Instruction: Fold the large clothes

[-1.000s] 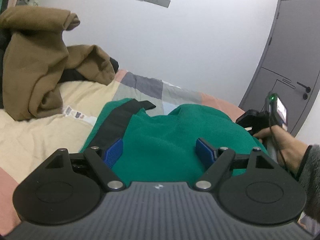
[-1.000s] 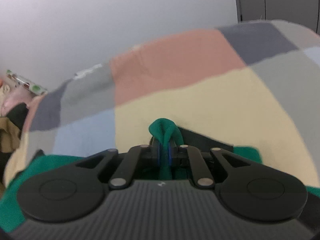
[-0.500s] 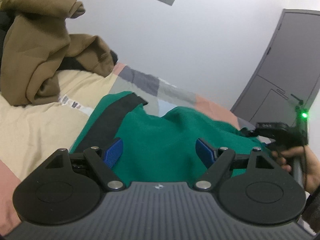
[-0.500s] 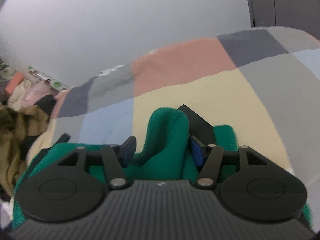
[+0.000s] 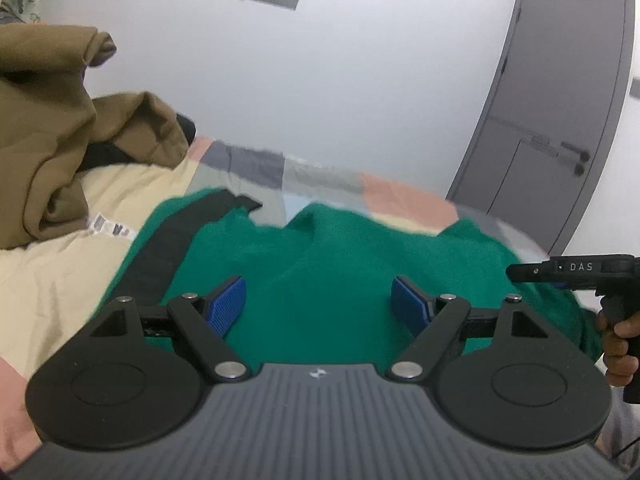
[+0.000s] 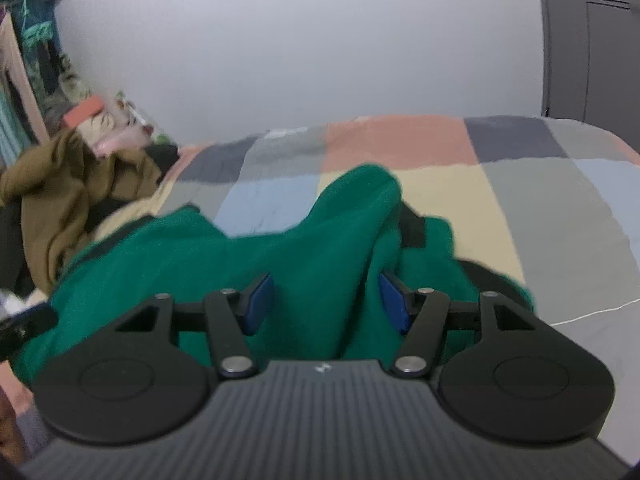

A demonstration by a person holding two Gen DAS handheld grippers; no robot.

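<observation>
Right wrist view showed us the biggest change: the bed with its patchwork cover filled more of the picture than a second earlier, and the green garment lay spread across it in a loose heap, one fold standing up as a ridge ahead of us. A second before, that ridge had been a thin pinch of green cloth clamped tight; now it was free and slumping. We judged that one fold had been laid over and let go, so the garment was part folded, still bulky, with a black strip along its far left edge showing in the left wrist view.

Next in size, the brown clothes sat piled at the left of the bed, well apart from the work, and a grey door stood beyond the bed's right side.

Our right tongs had just been opening, and stood about half spread. Green cloth rose between the blue pads, but neither pad pressed on it that we could see, so nothing was gripped. In the left wrist view they showed at the right edge, held in a hand, above the garment's right side.

Our left tongs stood wide apart over the middle of the garment, as they had a second before, holding nothing.
</observation>
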